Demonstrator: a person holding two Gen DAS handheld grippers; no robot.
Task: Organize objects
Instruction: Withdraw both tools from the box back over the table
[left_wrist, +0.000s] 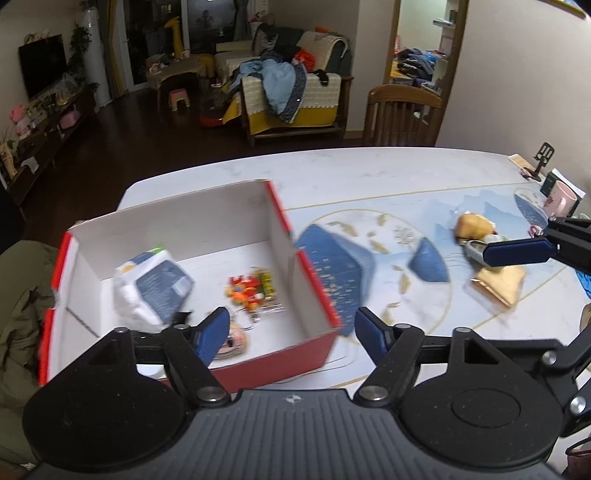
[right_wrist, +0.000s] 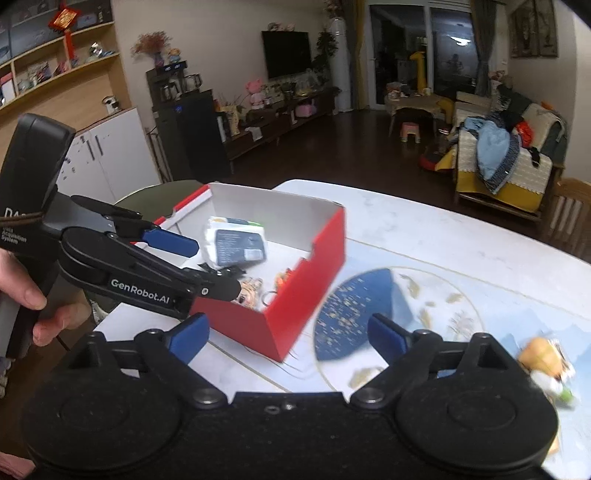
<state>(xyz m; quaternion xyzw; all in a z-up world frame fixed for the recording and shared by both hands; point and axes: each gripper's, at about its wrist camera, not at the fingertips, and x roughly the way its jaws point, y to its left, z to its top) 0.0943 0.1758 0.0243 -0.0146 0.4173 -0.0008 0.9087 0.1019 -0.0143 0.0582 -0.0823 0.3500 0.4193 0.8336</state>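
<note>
Left fingers: the left gripper (left_wrist: 290, 332) stands spread with nothing between its blue pads; one pad hangs over the near corner of the box, the other over the bare mat just outside it.
Right fingers: the right gripper (right_wrist: 288, 338) is spread wide and empty, above the table beside the red box's near corner.
Left gripper seen from the right: it reaches in from the left over the box's near edge, held by a hand (right_wrist: 26, 291) on its handle.
Right gripper seen from the left: one blue finger (left_wrist: 517, 251) juts in from the right edge, over the toys on the mat.
Box: a red box (left_wrist: 317, 266) with a white inside, open on top, stands on the left part of the table.
In the box: a white and dark-blue pack (left_wrist: 155, 291) leans tilted at the left; a bright orange and red trinket (left_wrist: 249, 291) with a key ring lies in the middle; a small figure lies at the near wall, partly behind the left finger.
Outside the box: a yellow-brown plush toy (left_wrist: 474, 225) and a tan flat piece (left_wrist: 502, 284) lie on the mat, well apart from the box.
Table: white table (left_wrist: 369, 166) with a blue and white patterned mat.
Far right: a pink mug (left_wrist: 561, 201) near the table edge.
</note>
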